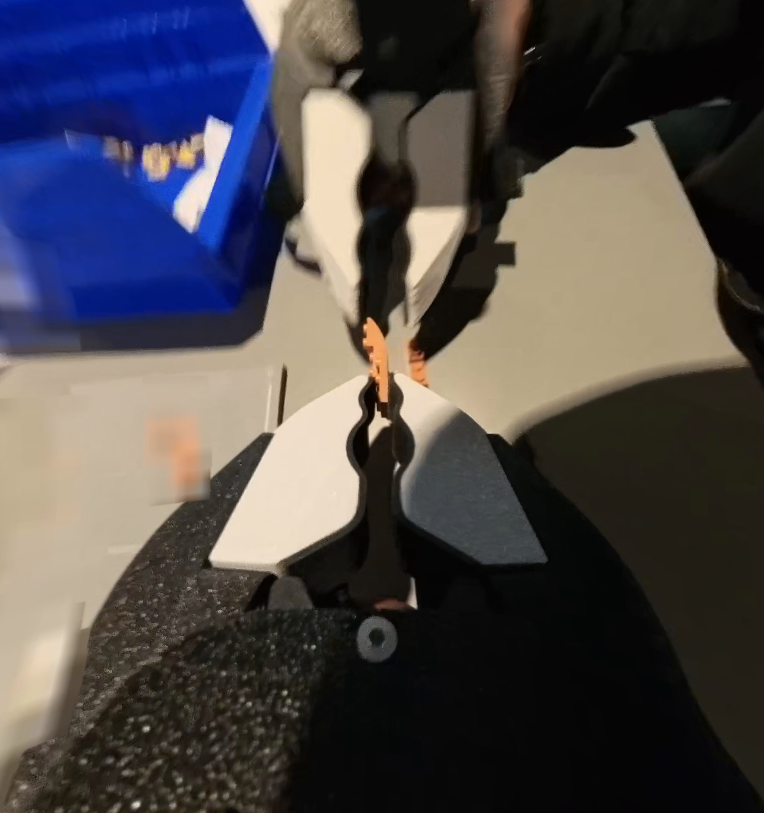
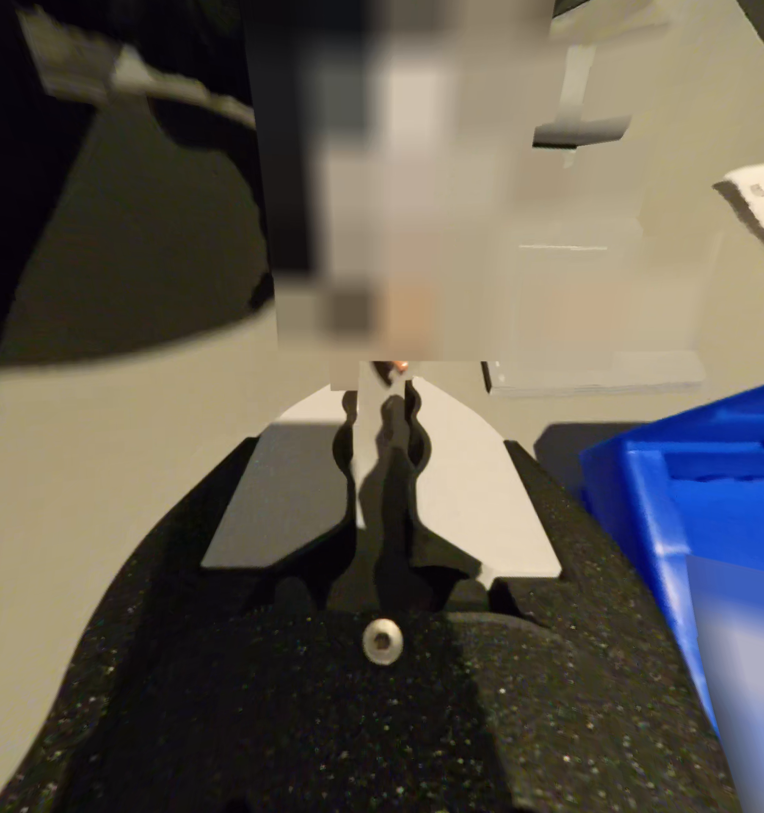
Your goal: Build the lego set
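In the left wrist view my left gripper (image 1: pixel 382 385) is shut on a thin orange lego plate (image 1: pixel 378 358), held on edge above the grey table with its studs facing left. My right gripper (image 1: pixel 386 327) comes in from the far side, its white fingertips meeting at the plate's far end. A second small orange piece (image 1: pixel 417 363) sits at its right fingertip. In the right wrist view my right gripper (image 2: pixel 391 374) has its fingers close together, with a bit of orange lego (image 2: pixel 398 365) showing at the tips. A mosaic patch hides everything beyond.
A blue plastic bin (image 1: pixel 120 184) stands at the left of the left wrist view and shows at the lower right in the right wrist view (image 2: pixel 701 506). White paper (image 2: pixel 762 206) lies on the grey table (image 2: pixel 107 440). A gloved hand (image 1: pixel 591 66) holds the right gripper. Both grippers' tips are close together, under 4 cm apart.
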Demonstrator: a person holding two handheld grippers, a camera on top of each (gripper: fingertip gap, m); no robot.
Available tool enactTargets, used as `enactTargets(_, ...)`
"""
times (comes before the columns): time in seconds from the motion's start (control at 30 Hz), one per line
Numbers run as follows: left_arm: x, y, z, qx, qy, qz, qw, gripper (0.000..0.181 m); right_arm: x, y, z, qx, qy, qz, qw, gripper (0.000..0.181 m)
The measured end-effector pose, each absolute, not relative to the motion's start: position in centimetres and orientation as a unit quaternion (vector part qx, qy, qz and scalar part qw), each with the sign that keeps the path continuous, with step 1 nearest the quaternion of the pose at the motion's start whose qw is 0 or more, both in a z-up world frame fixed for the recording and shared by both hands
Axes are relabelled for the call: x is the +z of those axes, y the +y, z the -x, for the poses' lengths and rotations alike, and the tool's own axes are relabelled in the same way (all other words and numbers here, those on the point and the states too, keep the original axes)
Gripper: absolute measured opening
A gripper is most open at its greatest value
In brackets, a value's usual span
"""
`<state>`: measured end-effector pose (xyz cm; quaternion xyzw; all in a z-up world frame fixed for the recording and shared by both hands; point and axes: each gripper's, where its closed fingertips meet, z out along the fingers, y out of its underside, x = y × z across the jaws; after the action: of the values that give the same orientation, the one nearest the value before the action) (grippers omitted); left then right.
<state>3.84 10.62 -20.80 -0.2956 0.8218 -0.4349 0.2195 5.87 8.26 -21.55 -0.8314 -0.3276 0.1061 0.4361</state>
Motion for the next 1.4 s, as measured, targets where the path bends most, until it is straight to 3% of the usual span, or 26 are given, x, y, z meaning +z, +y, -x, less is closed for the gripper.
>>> enactTargets(0.23,-22.0,11.4,-3.8,-0.411,0.826,0.339,0.184,0.004,-23.5,7.4,-5.0,0.092,-0.376,0.838,0.384,0.02)
enactTargets(0.53,-22.8,11.1,-3.4,-0.39,0.842,0.329,0.177,0.004,-23.7,8.1,-4.2,0.091,-0.361,0.85,0.373,0.008)
enactTargets(1.07,-23.2,11.2,-3.1,-0.375,0.852,0.316,0.183,0.009,-22.8,7.8,-4.0,0.187,-0.3,0.857,0.375,0.008)
enactTargets(1.4,-19.1,7.6,-1.6,-0.449,0.839,0.158,0.263,0.013,-20.6,6.4,-2.2,0.337,-0.261,0.826,0.369,0.009)
